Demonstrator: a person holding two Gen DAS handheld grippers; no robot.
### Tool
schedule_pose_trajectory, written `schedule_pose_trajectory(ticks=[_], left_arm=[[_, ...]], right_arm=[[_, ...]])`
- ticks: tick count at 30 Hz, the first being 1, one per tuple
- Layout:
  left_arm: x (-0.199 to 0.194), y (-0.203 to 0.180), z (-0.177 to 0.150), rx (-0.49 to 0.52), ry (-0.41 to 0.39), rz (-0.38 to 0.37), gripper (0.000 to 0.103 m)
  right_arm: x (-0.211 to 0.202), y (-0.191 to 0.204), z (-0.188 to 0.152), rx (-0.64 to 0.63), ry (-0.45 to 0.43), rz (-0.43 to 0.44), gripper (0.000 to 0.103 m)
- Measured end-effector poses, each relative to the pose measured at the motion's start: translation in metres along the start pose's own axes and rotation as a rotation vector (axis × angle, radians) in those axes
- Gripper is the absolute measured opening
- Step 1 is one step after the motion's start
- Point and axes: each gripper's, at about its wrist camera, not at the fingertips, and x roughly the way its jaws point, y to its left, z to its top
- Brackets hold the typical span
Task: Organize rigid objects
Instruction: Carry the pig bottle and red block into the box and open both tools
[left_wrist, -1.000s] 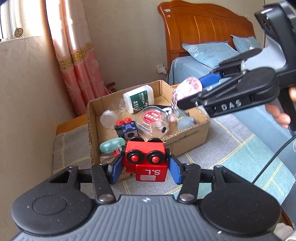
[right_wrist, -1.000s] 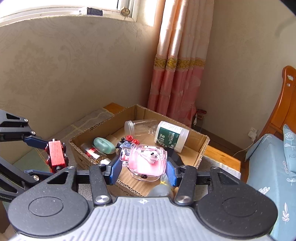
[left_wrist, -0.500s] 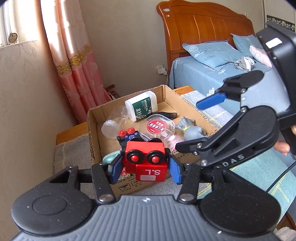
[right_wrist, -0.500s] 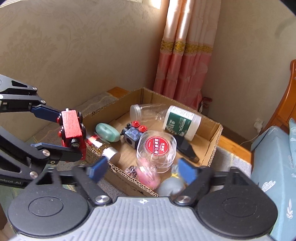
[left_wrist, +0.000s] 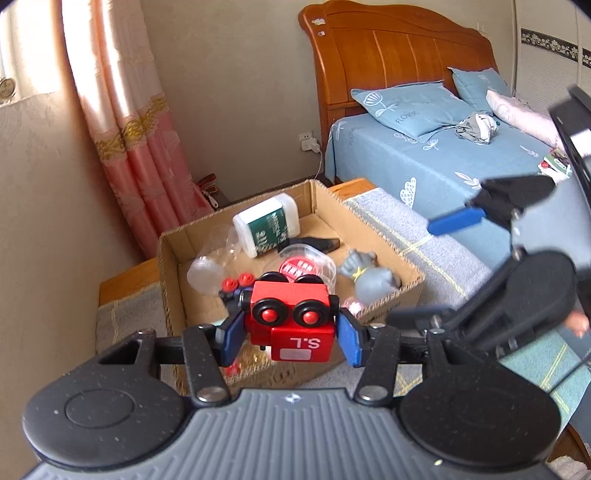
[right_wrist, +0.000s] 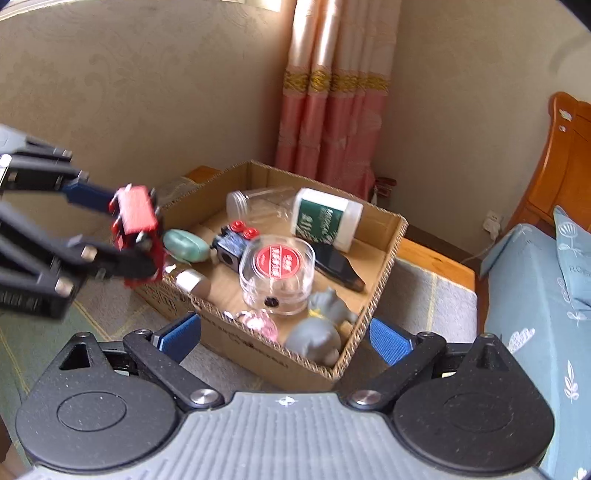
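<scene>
My left gripper (left_wrist: 290, 330) is shut on a red toy train block (left_wrist: 291, 319) marked "S.L", held above the near left edge of a cardboard box (left_wrist: 384, 240). The block (right_wrist: 135, 218) and left gripper also show in the right wrist view. My right gripper (right_wrist: 286, 338) is open and empty, just in front of the box's near wall (right_wrist: 258, 354). A pink clear toy (right_wrist: 260, 325) lies in the box's near corner, beside a grey elephant figure (right_wrist: 317, 332) and a clear round tub with a red label (right_wrist: 277, 273).
The box also holds a white bottle with a green label (right_wrist: 325, 218), a clear jar (right_wrist: 255, 203), a blue block with red knobs (right_wrist: 232, 245), a mint oval case (right_wrist: 184, 245) and a black object (right_wrist: 338, 266). A bed (left_wrist: 443, 158) stands to the right, a pink curtain (left_wrist: 136, 140) behind.
My right gripper opened and let the pink toy drop into the box, then drew back. My left gripper with the red block moved closer over the box's near edge.
</scene>
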Motion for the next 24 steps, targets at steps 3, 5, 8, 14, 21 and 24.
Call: schedule_pose_trajectory(ticks=[3,5,8,14,21,24], left_arm=[[0.011,-0.003,0.02,0.01,-0.005,-0.024,0.051],[0.021,-0.006,0.033,0.017,-0.009,-0.038,0.051],[0.04,-0.008,0.052,0.015,-0.003,-0.062,0.052],[0.089,-0.012,0.083,0.014,0.057,-0.084,0.052],[0.145,-0.013,0.095,-0.004,0.146,-0.094,0.052],[0.161,-0.012,0.097,-0.013,0.171,-0.08,0.052]], right_arm=[[-0.01,-0.003,-0.012,0.033,-0.006,0.004,0.1],[-0.018,-0.004,-0.018,0.062,-0.019,-0.008,0.102],[-0.036,-0.006,-0.028,0.103,-0.045,-0.034,0.103],[-0.06,-0.007,-0.042,0.186,-0.08,-0.056,0.103],[-0.063,-0.009,-0.046,0.235,-0.062,-0.072,0.103],[-0.063,-0.009,-0.046,0.245,-0.06,-0.082,0.103]])
